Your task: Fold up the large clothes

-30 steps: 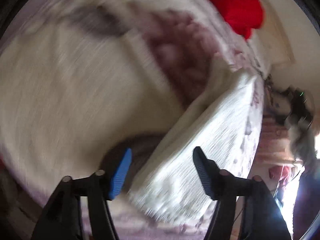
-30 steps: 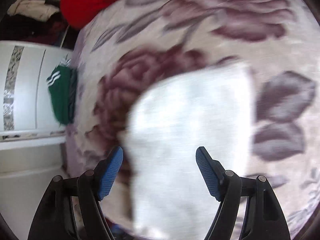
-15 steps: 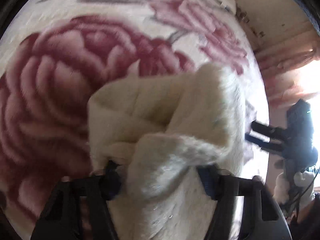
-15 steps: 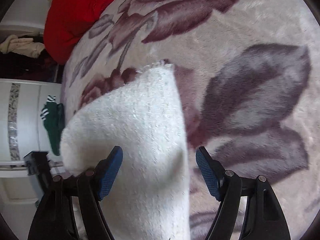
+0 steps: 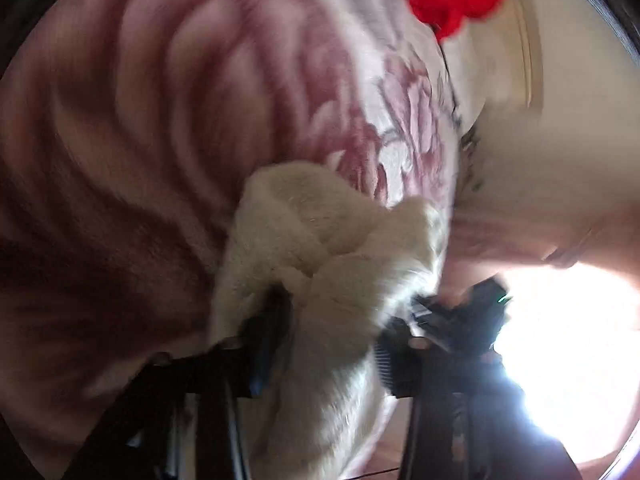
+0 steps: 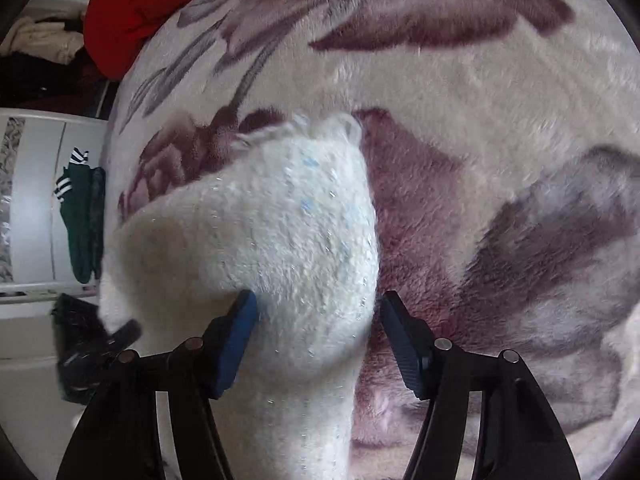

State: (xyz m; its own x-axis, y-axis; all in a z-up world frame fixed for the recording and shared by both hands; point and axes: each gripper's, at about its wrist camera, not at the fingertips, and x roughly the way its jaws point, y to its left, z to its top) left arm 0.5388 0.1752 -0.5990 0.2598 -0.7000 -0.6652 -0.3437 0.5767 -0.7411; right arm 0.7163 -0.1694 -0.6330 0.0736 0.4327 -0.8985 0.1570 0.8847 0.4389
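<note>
**Two claws on one white fleece garment, over the rose-print blanket**

We take the white fleece garment as landmark. We count one such garment; it lies bunched on the rose-print blanket covering the bed.

Left claw: pitched downward toward the blanket, left-wrist view blurred. A fold of the garment sits between its two fingers and reaches both pads; the jaws are opening at this moment. We cannot tell how firmly the pads press.

Right claw: pitched steeply down, directly over the garment's near lobe. The jaws are closing with the fleece between them; the left pad touches the fabric, the right pad stands just clear of it.

Counts: two claws; one white garment; one red garment at the blanket's far edge, well apart from the white one; one green garment with white stripes hanging beyond the bed edge, left of the landmark.
</note>
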